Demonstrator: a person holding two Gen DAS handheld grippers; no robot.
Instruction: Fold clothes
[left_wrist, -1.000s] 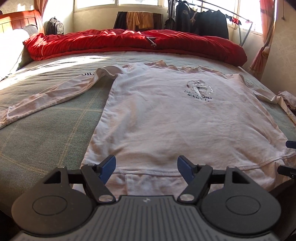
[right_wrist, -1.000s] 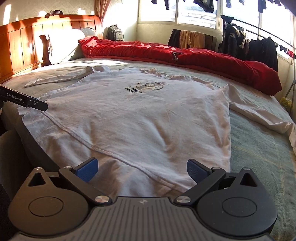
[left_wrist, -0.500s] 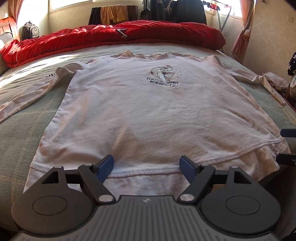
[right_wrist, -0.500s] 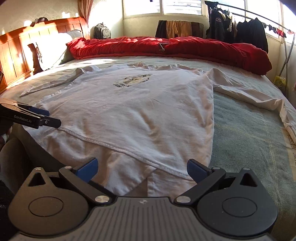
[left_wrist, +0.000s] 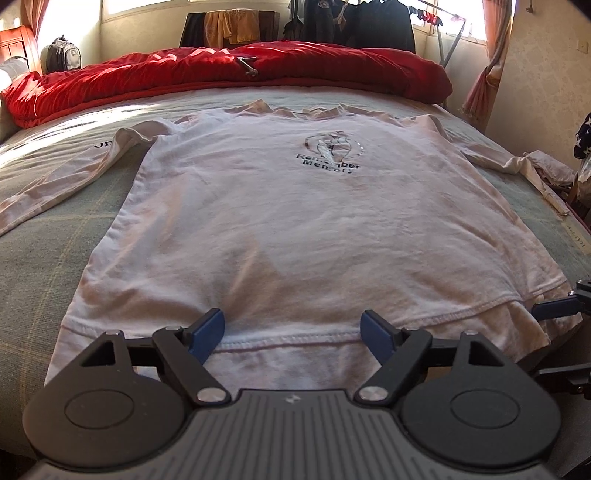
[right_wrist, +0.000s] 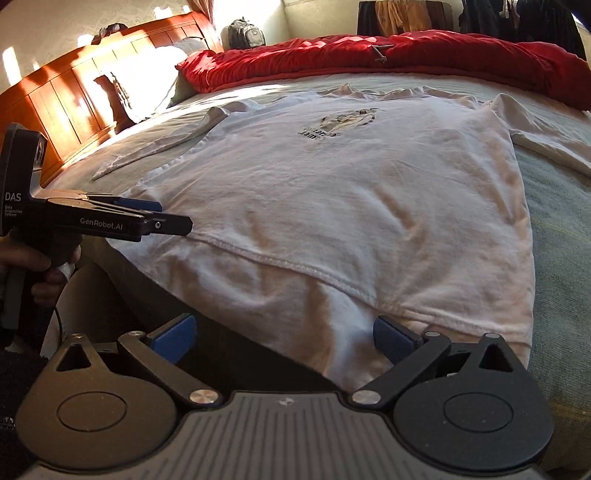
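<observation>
Two tools, left (left_wrist: 293, 330) and right (right_wrist: 282, 338), both spread wide, empty, at hem of long-sleeved shirt (left_wrist: 295, 221); collar pointing away lengthwise on bed (left_wrist: 51, 236).

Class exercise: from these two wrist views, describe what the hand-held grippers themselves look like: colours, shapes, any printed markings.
The left gripper and the right gripper match: black linkage arms with silver pivot pins, round black discs either side, a ribbed grey body, and blue pads on the jaws. Seen from the side in the right wrist view, the left one carries white lettering, "GenRobot.AI" and "DAS", with a pistol-style handle.
</observation>
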